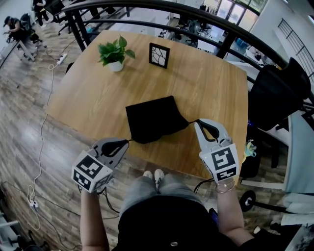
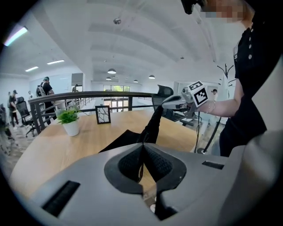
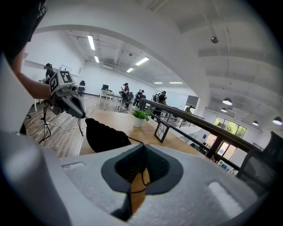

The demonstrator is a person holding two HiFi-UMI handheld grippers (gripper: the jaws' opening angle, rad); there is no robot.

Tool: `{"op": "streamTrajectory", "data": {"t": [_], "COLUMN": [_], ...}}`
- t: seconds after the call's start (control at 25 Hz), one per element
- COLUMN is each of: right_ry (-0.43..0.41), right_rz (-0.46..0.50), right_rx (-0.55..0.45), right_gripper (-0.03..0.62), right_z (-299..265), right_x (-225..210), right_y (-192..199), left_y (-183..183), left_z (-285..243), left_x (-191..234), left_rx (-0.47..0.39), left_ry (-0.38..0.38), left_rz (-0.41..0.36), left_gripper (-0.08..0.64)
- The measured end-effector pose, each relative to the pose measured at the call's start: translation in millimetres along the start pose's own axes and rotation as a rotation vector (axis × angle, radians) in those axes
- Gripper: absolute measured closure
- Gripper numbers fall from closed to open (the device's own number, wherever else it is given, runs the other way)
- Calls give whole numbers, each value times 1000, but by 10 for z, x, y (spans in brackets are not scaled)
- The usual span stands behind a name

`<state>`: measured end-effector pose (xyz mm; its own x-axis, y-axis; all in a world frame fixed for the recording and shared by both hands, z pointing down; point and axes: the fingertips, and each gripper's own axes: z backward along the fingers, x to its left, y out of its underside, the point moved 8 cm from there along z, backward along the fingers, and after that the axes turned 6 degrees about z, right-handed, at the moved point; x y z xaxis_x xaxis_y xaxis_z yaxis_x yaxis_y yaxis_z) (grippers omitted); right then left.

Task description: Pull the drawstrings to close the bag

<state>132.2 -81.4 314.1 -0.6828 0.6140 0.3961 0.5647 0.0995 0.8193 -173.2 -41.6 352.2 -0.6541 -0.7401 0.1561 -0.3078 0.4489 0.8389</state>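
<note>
A black drawstring bag (image 1: 156, 119) lies on the wooden table (image 1: 206, 88), its gathered mouth toward the near edge. My left gripper (image 1: 126, 142) is shut on the left drawstring (image 1: 129, 140) just off the table's front edge. The right gripper (image 1: 198, 123) is shut on the right drawstring (image 1: 192, 121) beside the bag's right corner. In the left gripper view the closed jaws pinch a thin black cord (image 2: 140, 164), and the bag (image 2: 128, 139) stretches up toward the right gripper (image 2: 179, 100). From the right gripper view the cord (image 3: 132, 140) runs to the bag (image 3: 104, 136), which hangs from the left gripper (image 3: 73, 102).
A potted plant (image 1: 114, 53) and a small black picture frame (image 1: 159, 55) stand at the table's far side. A black chair (image 1: 279, 93) sits to the right, a dark railing (image 1: 196, 14) curves behind the table. People work at desks in the background.
</note>
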Motion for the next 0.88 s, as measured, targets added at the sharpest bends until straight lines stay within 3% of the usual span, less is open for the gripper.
{"op": "streamTrajectory", "data": {"t": [0.64, 0.88], "right_ry": [13, 37], "right_rz": [-14, -40], "right_rx": [7, -12], "right_gripper": [591, 590], "right_z": [-50, -58], "right_x": [-14, -32], "right_y": [-16, -60], "left_y": [-220, -249], "left_z": [169, 214], "left_x": [227, 309], "left_rx": [-137, -168], "left_ry": [-230, -306], "left_rz": [33, 106], "left_gripper": [541, 541]}}
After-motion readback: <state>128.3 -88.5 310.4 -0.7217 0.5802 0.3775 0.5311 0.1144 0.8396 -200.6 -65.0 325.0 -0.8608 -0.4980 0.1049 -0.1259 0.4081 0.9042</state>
